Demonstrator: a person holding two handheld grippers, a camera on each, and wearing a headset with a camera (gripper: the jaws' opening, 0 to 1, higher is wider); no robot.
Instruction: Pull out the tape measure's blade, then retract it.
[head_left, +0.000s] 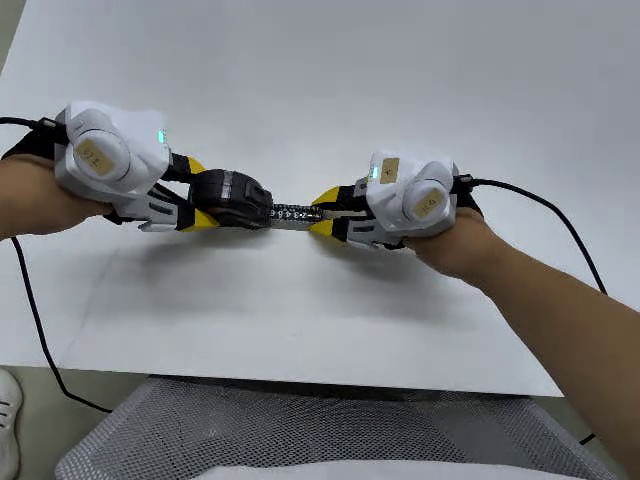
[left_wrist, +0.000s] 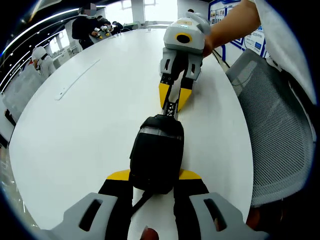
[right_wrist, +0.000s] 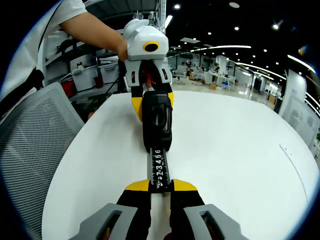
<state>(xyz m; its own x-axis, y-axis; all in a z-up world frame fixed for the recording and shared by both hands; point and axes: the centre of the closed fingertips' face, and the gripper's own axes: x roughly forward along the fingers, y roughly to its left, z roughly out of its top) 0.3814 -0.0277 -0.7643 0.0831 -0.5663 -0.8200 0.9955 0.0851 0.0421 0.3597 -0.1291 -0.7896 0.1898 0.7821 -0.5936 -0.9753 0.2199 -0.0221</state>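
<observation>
From the right gripper view, nearest were the right gripper's (right_wrist: 161, 186) yellow-tipped fingers, pressed together on the free end of the blade (right_wrist: 158, 162). Pinching the tip likely gave that hand a firm hold to draw the blade straight out along its own line.

Farther on, the blade ran a short way to the case (right_wrist: 157, 120). Only a little was out, so the pull looked barely begun.

Beyond it, the left gripper (right_wrist: 153, 104) clamped the case by its sides, facing the right one. That probably anchored the case, so that moving the hands apart would lengthen the blade.

In the head view the tape measure hung between the two grippers over the middle of the white table (head_left: 300, 80), seemingly just clear of it, with a shadow beneath.

The case was black, rounded and blocky, with a grey band near its middle. The blade was narrow and stiff, and its numerals 2 to 6 were readable.
</observation>
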